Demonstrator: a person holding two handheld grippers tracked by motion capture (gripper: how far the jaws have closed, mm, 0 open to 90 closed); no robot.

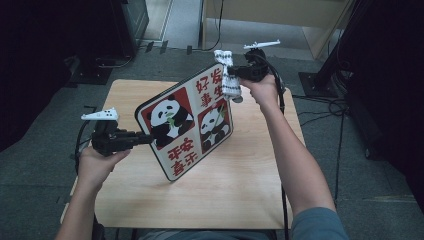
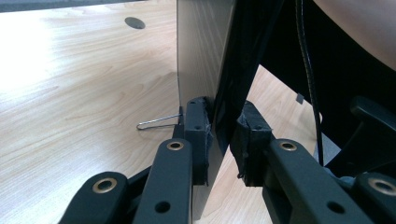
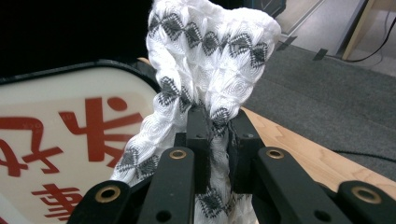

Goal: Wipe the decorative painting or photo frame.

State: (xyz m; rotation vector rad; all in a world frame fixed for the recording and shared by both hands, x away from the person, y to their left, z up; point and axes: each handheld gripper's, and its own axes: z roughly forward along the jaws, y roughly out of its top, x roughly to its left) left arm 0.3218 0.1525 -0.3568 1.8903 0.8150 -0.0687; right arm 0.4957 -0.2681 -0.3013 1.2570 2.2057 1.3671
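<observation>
Nearest, at the lower left of the high view, the left gripper [image 1: 142, 138] pinches the left edge of the panda board [image 1: 187, 125], its jaws pressed on the panel from both sides; the left gripper view shows the pads [image 2: 198, 126] clamped on the thin edge, with a wire clip [image 2: 156, 122] lying on the wooden table [image 1: 240, 180] just beyond. The board stands tilted up on its lower edge at the middle of the frame, printed face toward the camera, its long axis running from lower left up to upper right, the top corner pointing to the upper middle of the frame. Farther off, at that upper corner, the right gripper [image 1: 239, 74] is closed on a white patterned cloth [image 1: 229, 77], which bunches above the jaws and hangs below them against the board; the right gripper view shows the cloth [image 3: 205, 70] squeezed between the pads.
</observation>
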